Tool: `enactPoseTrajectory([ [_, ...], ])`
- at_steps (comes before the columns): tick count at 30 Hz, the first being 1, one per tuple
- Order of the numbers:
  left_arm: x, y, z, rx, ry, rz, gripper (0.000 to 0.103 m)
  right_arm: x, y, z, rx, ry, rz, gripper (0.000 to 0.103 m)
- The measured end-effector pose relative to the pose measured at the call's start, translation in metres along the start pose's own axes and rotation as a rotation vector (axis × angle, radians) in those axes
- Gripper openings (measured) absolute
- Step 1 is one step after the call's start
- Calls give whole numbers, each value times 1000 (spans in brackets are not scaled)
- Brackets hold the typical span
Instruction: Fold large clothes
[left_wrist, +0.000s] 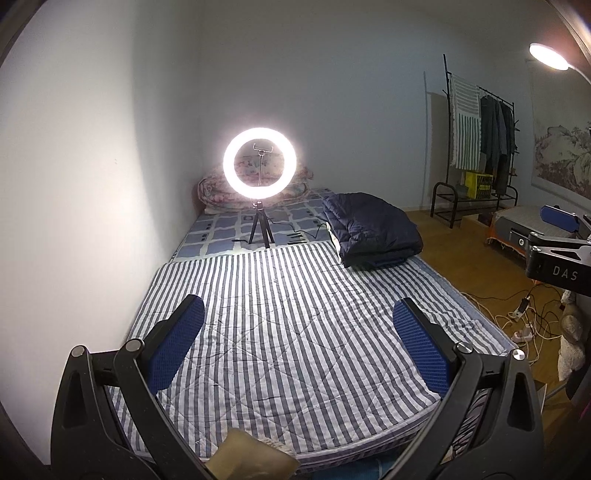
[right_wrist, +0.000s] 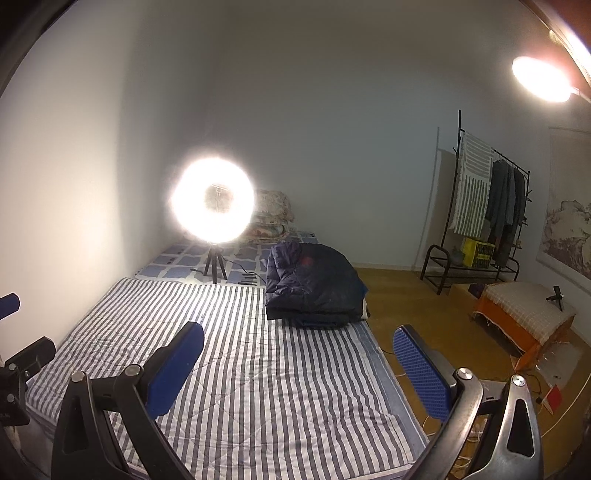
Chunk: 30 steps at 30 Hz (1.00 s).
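Left gripper (left_wrist: 298, 345): fingers spread wide, nothing between them, above the near end of the striped bed cover (left_wrist: 295, 332). A lit ring light (left_wrist: 259, 164) on a tripod stands at the bed's far end, before a rolled floral quilt (left_wrist: 214, 188). The folded navy jacket (left_wrist: 373, 229) lies at the far right edge. Right gripper (right_wrist: 298, 349): fingers likewise spread and empty, over the cover's right edge. A clothes rack (right_wrist: 487, 199) stands further right, well apart from the bed
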<state>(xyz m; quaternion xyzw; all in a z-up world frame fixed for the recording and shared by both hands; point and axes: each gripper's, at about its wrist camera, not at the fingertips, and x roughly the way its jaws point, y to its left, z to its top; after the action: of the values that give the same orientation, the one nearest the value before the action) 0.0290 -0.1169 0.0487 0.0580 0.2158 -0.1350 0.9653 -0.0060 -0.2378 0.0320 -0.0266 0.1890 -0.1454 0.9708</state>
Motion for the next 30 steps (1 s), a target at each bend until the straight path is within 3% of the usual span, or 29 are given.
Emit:
enactPoseTrajectory([
  [30,2,5,-7,-7,12,18,103,8,6,-5,-13,8,7,103],
])
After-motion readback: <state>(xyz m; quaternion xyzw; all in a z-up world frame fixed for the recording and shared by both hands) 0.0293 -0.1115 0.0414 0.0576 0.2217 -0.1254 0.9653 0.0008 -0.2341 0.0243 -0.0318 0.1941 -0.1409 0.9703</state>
